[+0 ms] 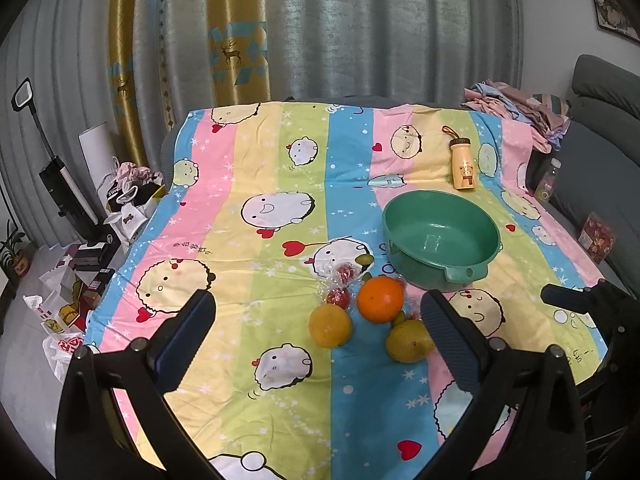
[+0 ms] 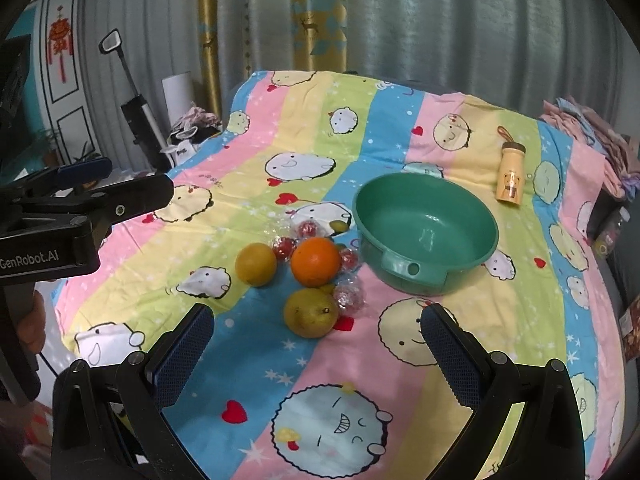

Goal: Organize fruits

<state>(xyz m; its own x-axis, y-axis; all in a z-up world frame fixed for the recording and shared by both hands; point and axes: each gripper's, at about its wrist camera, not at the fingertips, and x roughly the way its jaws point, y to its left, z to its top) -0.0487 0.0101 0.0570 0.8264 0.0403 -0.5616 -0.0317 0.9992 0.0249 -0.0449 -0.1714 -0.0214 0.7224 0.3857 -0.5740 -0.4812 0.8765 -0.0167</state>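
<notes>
An orange (image 1: 380, 299) (image 2: 316, 262), a yellow citrus fruit (image 1: 330, 326) (image 2: 255, 264) and a yellow-green pear-like fruit (image 1: 409, 341) (image 2: 311, 313) lie grouped on the striped cartoon cloth (image 1: 260, 184). Small red fruits in clear wrap (image 1: 338, 297) (image 2: 285, 247) sit among them. An empty green basin (image 1: 440, 236) (image 2: 426, 232) stands just right of the group. My left gripper (image 1: 318, 334) is open, hovering in front of the fruits. My right gripper (image 2: 318, 346) is open, low before the pear-like fruit. The left gripper's body (image 2: 80, 208) shows at the right wrist view's left edge.
A yellow bottle with a strap (image 1: 462, 164) (image 2: 510, 176) lies behind the basin. Folded clothes (image 1: 520, 108) pile at the back right beside a grey sofa (image 1: 600, 120). Bags, boxes and a floor cleaner (image 1: 64, 184) crowd the floor to the left. Curtains hang behind.
</notes>
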